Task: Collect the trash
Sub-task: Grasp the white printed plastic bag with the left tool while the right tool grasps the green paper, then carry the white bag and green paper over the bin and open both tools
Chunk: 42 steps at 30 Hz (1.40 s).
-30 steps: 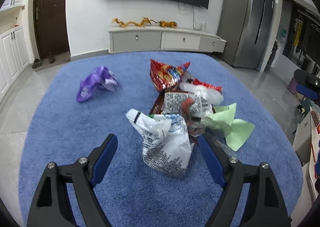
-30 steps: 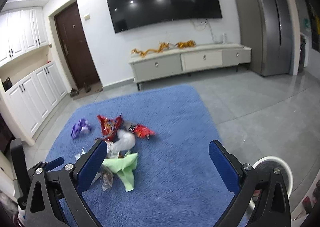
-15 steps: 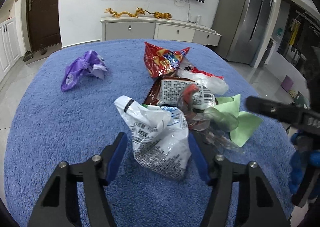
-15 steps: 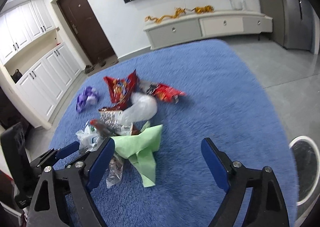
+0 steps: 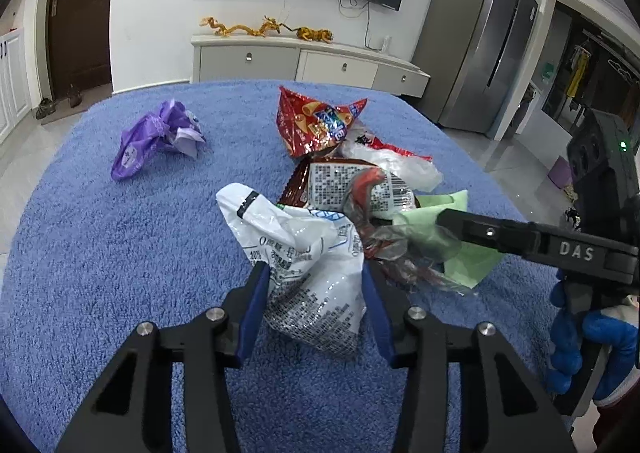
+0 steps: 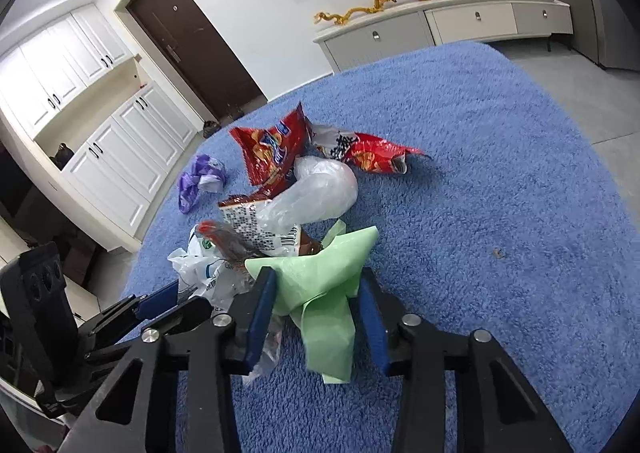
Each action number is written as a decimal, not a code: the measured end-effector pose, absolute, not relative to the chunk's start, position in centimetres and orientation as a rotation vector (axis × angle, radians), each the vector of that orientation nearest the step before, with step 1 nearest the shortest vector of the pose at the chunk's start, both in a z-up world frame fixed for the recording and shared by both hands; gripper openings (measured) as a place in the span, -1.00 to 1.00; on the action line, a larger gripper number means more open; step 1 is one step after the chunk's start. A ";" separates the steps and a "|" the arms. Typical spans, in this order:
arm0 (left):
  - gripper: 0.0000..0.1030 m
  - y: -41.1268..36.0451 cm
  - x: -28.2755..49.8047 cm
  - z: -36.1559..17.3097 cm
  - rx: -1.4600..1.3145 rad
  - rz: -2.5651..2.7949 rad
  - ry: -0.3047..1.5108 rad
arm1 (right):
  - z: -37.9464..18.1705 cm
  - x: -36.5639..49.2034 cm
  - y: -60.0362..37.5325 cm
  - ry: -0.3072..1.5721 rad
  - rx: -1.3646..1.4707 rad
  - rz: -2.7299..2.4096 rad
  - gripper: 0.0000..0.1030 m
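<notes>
Left gripper (image 5: 316,293) pads press both sides of a crumpled white plastic wrapper (image 5: 304,265) on a blue rug (image 5: 120,253).

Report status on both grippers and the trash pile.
Left gripper closing around white wrapper. Right gripper around green bag. Purple wrapper lies apart.

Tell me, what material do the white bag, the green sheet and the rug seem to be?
White bag: thin glossy plastic film, creased, with glare.
Green sheet: matte and limp; probably thin plastic or paper, I cannot tell which.
Rug: blue textile with a fuzzy pile.
</notes>
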<state>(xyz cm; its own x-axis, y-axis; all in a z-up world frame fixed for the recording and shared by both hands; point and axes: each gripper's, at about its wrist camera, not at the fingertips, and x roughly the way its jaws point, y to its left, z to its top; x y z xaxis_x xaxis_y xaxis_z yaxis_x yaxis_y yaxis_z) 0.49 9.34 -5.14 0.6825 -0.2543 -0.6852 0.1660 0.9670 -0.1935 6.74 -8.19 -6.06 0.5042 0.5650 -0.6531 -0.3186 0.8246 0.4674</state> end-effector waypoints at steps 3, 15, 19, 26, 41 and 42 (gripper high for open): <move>-0.18 9.5 -0.3 -4.7 -0.128 -0.225 0.762 | -5.3 5.8 -8.9 0.868 0.299 0.539 -0.29; -0.28 9.8 -5.0 -2.0 -0.135 -0.190 0.708 | -1.8 1.1 -12.0 0.766 0.299 0.480 -0.31; -0.30 9.7 -6.4 -0.2 -0.120 -0.180 0.673 | -0.4 -0.5 -12.8 0.721 0.300 0.473 -0.31; -0.34 7.6 -8.0 3.1 -0.098 -0.207 0.617 | 2.1 -3.4 -15.6 0.635 0.308 0.459 -0.31; -0.34 -11.9 -3.3 7.7 0.039 -0.561 0.625 | 1.8 -7.2 -32.3 0.528 0.405 0.157 -0.31; -0.34 -13.6 -3.0 7.5 0.053 -0.586 0.626 | 1.3 -7.1 -33.6 0.535 0.414 0.121 -0.31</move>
<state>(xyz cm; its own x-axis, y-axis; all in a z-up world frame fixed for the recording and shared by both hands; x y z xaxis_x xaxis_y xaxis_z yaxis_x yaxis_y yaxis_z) -3.05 -13.58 7.54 0.6544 -0.5010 -0.5663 0.5320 0.8373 -0.1261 -7.14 -33.63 1.26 0.8554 0.2181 -0.4699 -0.0050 0.9105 0.4135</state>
